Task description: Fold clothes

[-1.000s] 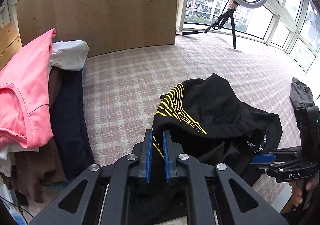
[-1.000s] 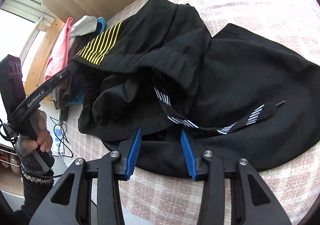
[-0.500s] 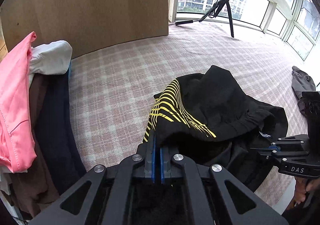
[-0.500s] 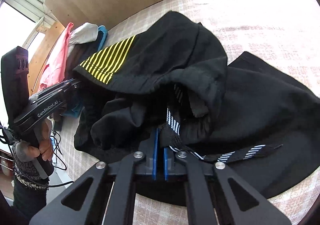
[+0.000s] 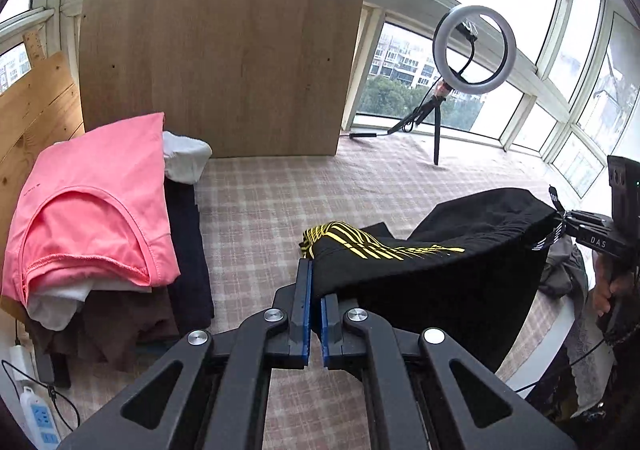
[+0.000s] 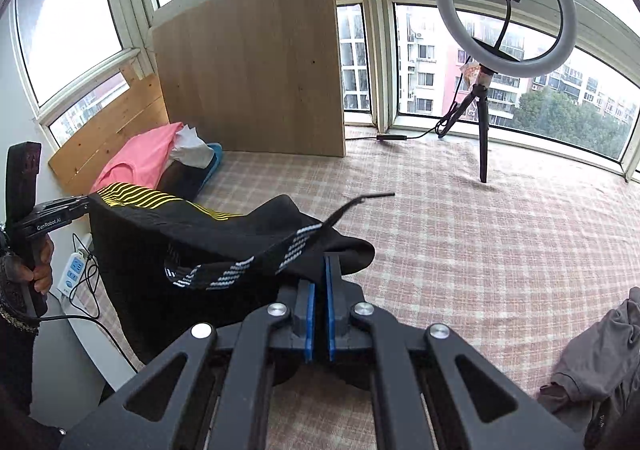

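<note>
Black shorts [image 5: 440, 274] stretched sideways between both grippers.

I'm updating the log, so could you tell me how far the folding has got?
Done: a stack of clothes on the left. In hand: the left gripper and right gripper hold black shorts stretched, unfolded. Left: folding them, plus a grey garment.

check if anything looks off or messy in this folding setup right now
Mainly the black shorts: held up between the left gripper and right gripper, they hang bunched, with the striped drawstring flopped loose over the top. A grey garment also lies crumpled at the surface's edge.
</note>
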### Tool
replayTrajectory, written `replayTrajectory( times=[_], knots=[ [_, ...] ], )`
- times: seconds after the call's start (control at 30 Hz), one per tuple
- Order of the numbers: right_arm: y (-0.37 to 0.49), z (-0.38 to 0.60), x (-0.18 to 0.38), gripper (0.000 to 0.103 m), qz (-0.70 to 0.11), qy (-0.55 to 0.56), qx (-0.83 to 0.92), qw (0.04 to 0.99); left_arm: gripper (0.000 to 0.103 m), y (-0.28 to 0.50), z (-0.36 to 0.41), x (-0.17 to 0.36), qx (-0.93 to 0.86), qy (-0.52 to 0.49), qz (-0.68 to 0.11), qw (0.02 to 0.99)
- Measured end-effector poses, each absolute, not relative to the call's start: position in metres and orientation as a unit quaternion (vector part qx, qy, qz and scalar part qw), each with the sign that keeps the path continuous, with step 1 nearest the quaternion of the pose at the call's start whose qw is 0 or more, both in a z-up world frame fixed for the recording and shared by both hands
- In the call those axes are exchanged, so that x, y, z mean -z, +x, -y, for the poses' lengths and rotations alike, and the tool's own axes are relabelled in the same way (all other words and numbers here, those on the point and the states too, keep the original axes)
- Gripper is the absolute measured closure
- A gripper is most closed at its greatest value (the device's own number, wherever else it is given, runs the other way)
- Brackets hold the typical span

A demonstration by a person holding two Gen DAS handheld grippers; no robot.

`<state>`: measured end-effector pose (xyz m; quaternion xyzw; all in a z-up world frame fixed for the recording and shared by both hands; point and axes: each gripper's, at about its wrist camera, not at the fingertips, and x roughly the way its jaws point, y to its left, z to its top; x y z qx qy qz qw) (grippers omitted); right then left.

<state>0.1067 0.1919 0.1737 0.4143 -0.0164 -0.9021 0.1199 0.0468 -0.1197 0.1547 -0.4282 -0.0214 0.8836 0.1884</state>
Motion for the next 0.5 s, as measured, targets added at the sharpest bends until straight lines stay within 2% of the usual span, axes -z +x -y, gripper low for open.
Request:
replayTrajectory(
  times=[0.13, 0.23, 0.27, 0.33, 0.37, 0.5],
  knots=[
    [0.097, -0.194, -0.105, 0.096, 0.002, 0.491, 0.861, 0.131, 0.101, 0.048, 0.109, -0.086, -0.849, -0.498, 0.030, 0.174],
    [0.098, -0.208, -0.073, 0.087, 0.023, 0.527, 0.842, 0.111, 0.101, 0.049, 0.111, -0.060, -0.835, -0.523, 0.051, 0.163],
    [0.104, -0.210, -0.072, 0.084, 0.027, 0.525, 0.843, 0.111, 0.101, 0.050, 0.112, -0.055, -0.833, -0.527, 0.056, 0.160],
    [0.117, -0.214, -0.071, 0.066, 0.037, 0.522, 0.845, 0.110, 0.101, 0.051, 0.114, -0.053, -0.834, -0.527, 0.060, 0.154],
    [0.123, -0.216, -0.070, 0.062, 0.041, 0.520, 0.846, 0.110, 0.101, 0.052, 0.114, -0.054, -0.834, -0.526, 0.059, 0.153],
    [0.149, -0.225, -0.068, 0.060, 0.060, 0.513, 0.850, 0.108, 0.101, 0.052, 0.117, -0.052, -0.835, -0.529, 0.052, 0.142]
  ],
)
